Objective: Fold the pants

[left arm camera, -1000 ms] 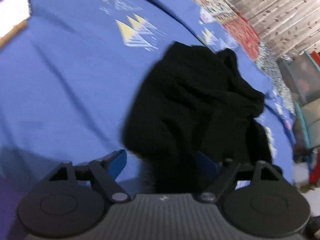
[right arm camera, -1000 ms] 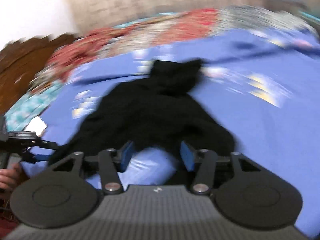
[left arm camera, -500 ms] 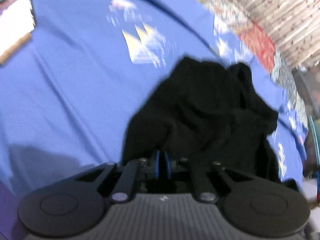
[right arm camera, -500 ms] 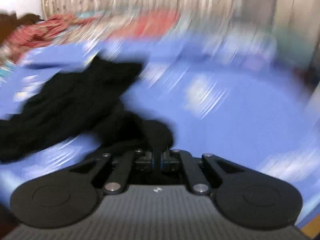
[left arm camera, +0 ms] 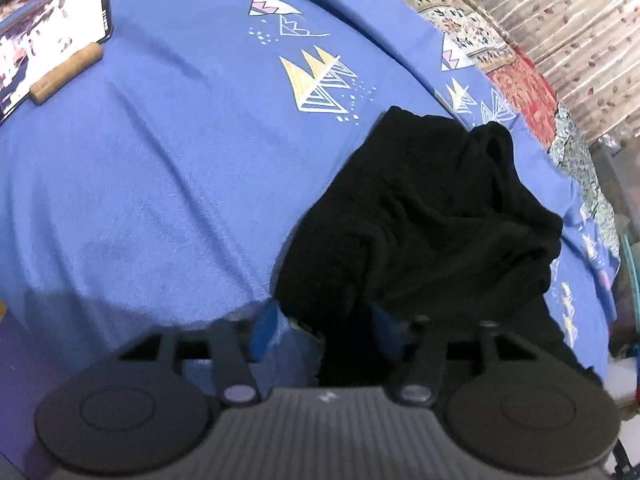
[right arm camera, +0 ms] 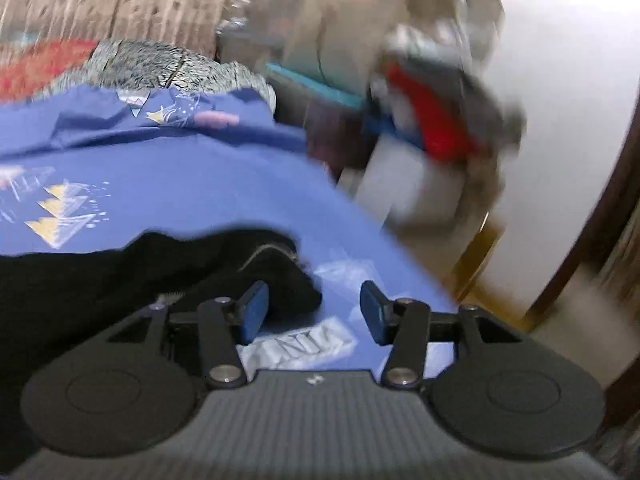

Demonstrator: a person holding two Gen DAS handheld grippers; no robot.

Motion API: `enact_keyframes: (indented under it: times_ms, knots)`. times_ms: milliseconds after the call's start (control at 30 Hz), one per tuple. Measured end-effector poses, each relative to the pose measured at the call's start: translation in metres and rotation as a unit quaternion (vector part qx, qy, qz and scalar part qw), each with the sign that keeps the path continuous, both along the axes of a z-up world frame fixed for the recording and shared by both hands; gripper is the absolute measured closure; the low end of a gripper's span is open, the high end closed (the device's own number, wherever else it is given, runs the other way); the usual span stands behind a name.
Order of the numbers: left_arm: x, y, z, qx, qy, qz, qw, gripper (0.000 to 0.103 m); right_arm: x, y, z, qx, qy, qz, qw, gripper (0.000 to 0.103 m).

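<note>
Right now your left gripper (left arm camera: 324, 330) has just been opening, its jaws spread with the near edge of the black pants (left arm camera: 420, 216) between them, unpinched. Your right gripper (right arm camera: 314, 310) has also just been opening; the pants' end lies by its left pad on the blue bedsheet (left arm camera: 160, 184).

You see: 1 pair of black pants (left arm camera: 420, 216) | 1 blue bedsheet (left arm camera: 160, 180) | 1 phone (left arm camera: 52, 48) with its screen lit | 1 wooden stick (left arm camera: 66, 73) beside the phone | 2 grippers, left gripper (left arm camera: 326, 330) and right gripper (right arm camera: 314, 312) | 4 blue finger pads (right arm camera: 254, 310) in all, 2 on each gripper
</note>
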State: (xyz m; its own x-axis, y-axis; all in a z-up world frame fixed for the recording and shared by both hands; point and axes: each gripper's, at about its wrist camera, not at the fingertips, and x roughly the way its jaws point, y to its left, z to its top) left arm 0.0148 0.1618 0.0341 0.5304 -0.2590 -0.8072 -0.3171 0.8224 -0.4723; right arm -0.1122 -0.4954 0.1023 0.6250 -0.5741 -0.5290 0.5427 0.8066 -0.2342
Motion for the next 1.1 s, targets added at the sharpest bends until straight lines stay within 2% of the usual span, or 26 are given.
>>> enact_keyframes:
  times_ms: [33, 100, 167, 233, 267, 300, 367, 500, 633, 667, 700, 767, 867, 933, 967, 1033, 1100]
  knots:
    - [0.001, -0.001, -0.001, -0.004, 0.0, -0.005, 1.0, 0.041, -0.007, -0.003, -0.001, 0.028, -0.008, -0.008, 1.0, 0.049]
    - [0.004, -0.003, -0.003, -0.017, 0.0, -0.011, 0.9998, 0.019, -0.013, 0.001, 0.003, 0.077, -0.023, -0.011, 0.997, 0.049]
    - [0.008, -0.007, -0.005, -0.017, -0.002, -0.017, 0.9997, 0.019, -0.008, 0.017, 0.008, 0.11, -0.042, 0.0, 0.993, 0.049]
    - [0.017, -0.016, -0.009, -0.007, 0.002, -0.027, 0.9996, 0.041, -0.002, 0.03, 0.013, 0.148, -0.057, 0.025, 0.987, 0.049]
    - [0.019, -0.02, -0.012, -0.001, 0.008, -0.029, 0.9996, 0.072, 0.009, 0.036, 0.012, 0.169, -0.06, 0.039, 0.983, 0.049]
    - [0.022, -0.024, -0.014, 0.008, 0.015, -0.033, 0.9993, 0.094, 0.016, 0.042, 0.01, 0.186, -0.061, 0.053, 0.979, 0.049]
    - [0.019, -0.026, -0.01, 0.018, 0.009, -0.033, 0.9993, 0.095, 0.033, 0.061, 0.014, 0.209, -0.065, 0.087, 0.972, 0.049]
    - [-0.014, -0.018, 0.018, 0.086, -0.036, -0.024, 0.9954, 0.096, 0.071, 0.111, 0.013, 0.247, -0.057, 0.173, 0.952, 0.049]
    - [-0.061, 0.0, 0.028, 0.098, -0.047, -0.007, 0.994, 0.095, 0.097, 0.167, 0.003, 0.26, -0.031, 0.254, 0.931, 0.049]
    - [-0.068, -0.001, 0.026, 0.103, -0.041, -0.008, 0.9938, 0.086, 0.102, 0.18, 0.0, 0.259, -0.023, 0.27, 0.927, 0.049]
    - [-0.074, -0.003, 0.023, 0.109, -0.036, -0.018, 0.9933, 0.063, 0.106, 0.192, -0.004, 0.258, -0.013, 0.285, 0.923, 0.049]
    - [-0.083, -0.005, 0.023, 0.127, -0.036, -0.031, 0.9908, 0.046, 0.113, 0.212, -0.018, 0.256, 0.016, 0.304, 0.917, 0.049]
    - [-0.086, 0.005, 0.045, 0.137, -0.085, -0.039, 0.9862, 0.045, 0.121, 0.224, -0.043, 0.263, 0.063, 0.312, 0.911, 0.048]
    - [-0.074, 0.013, 0.065, 0.17, -0.12, -0.019, 0.9778, 0.043, 0.117, 0.225, -0.06, 0.275, 0.09, 0.303, 0.908, 0.047]
    - [-0.062, 0.014, 0.073, 0.194, -0.132, -0.016, 0.972, 0.043, 0.113, 0.224, -0.063, 0.275, 0.077, 0.304, 0.909, 0.046]
    - [-0.024, 0.004, 0.083, 0.246, -0.151, -0.044, 0.9564, 0.039, 0.107, 0.225, -0.063, 0.267, 0.064, 0.315, 0.909, 0.044]
    - [0.02, -0.017, 0.083, 0.287, -0.175, -0.095, 0.9371, 0.01, 0.105, 0.226, -0.061, 0.258, 0.063, 0.32, 0.909, 0.042]
